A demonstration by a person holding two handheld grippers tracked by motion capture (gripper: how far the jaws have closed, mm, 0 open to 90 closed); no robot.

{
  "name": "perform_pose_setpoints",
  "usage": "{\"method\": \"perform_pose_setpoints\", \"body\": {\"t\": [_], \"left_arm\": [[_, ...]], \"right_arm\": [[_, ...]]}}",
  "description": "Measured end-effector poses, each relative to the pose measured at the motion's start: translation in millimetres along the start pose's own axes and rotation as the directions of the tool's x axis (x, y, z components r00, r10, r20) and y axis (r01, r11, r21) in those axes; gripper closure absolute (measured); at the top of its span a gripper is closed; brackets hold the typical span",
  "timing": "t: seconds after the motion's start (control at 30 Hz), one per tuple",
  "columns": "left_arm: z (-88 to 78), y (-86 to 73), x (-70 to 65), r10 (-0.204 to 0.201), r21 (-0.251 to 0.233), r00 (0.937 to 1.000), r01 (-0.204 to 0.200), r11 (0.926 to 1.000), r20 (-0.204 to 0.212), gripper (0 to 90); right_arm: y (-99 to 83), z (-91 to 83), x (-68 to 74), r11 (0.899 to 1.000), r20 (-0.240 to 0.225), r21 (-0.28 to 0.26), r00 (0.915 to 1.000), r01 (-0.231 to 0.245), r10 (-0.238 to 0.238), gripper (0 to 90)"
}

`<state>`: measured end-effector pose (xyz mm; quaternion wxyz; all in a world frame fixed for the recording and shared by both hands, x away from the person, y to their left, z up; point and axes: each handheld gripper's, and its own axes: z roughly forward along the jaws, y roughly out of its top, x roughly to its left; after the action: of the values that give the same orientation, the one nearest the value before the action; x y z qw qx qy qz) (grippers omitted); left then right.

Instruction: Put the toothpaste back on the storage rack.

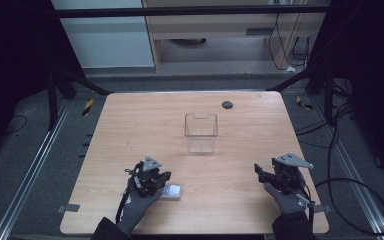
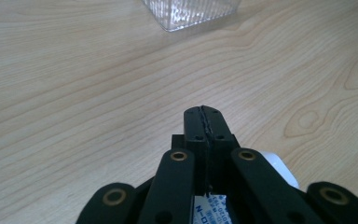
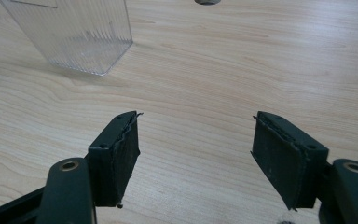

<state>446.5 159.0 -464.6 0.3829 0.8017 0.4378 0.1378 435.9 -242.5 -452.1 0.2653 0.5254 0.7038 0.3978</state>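
My left gripper (image 1: 161, 177) rests low over the near left of the wooden table (image 1: 145, 125), held by a gloved hand. Its jaws are shut, pads pressed flat together (image 2: 203, 114), with nothing between them. A small white packet with a printed label (image 1: 172, 191) lies on the table right under and beside this gripper (image 2: 279, 165). At the near right, my right gripper (image 1: 261, 173) stands open just above the bare wood, its pads (image 3: 121, 154) wide apart (image 3: 196, 135) and nothing between them. A clear ribbed plastic container (image 1: 200, 132) stands upright mid-table, beyond both grippers (image 2: 191, 11) (image 3: 74, 37).
A dark round disc (image 1: 227, 104) sits in the tabletop near the far edge (image 3: 207, 2). Cables trail on the floor to the right of the table (image 1: 350, 190). Metal rails run along both sides of the table.
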Motion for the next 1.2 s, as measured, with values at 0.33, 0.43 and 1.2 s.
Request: {"method": "perform_pose_setpoints", "body": {"t": [0.33,0.43,1.2], "left_arm": [[6.4,-2.7,-4.5,0.016,0.038,0.9994,-0.018,0.9991,0.029,89.2],[7.5,-3.4,-5.0,0.017,0.045,0.9993,-0.019,0.9988,0.034,89.2],[2.3,-10.6,-12.2,0.032,0.081,0.996,-0.039,0.9959,0.083,89.3]], "right_arm": [[-1.0,1.7,-1.3,1.0,0.002,0.014,1.0,-0.002,0.002,30.7],[-1.3,1.9,-1.7,1.0,0.003,0.018,1.0,-0.003,0.003,30.6],[-3.1,2.3,-4.7,1.0,0.011,0.03,0.9999,-0.002,0.002,30.0]]}}
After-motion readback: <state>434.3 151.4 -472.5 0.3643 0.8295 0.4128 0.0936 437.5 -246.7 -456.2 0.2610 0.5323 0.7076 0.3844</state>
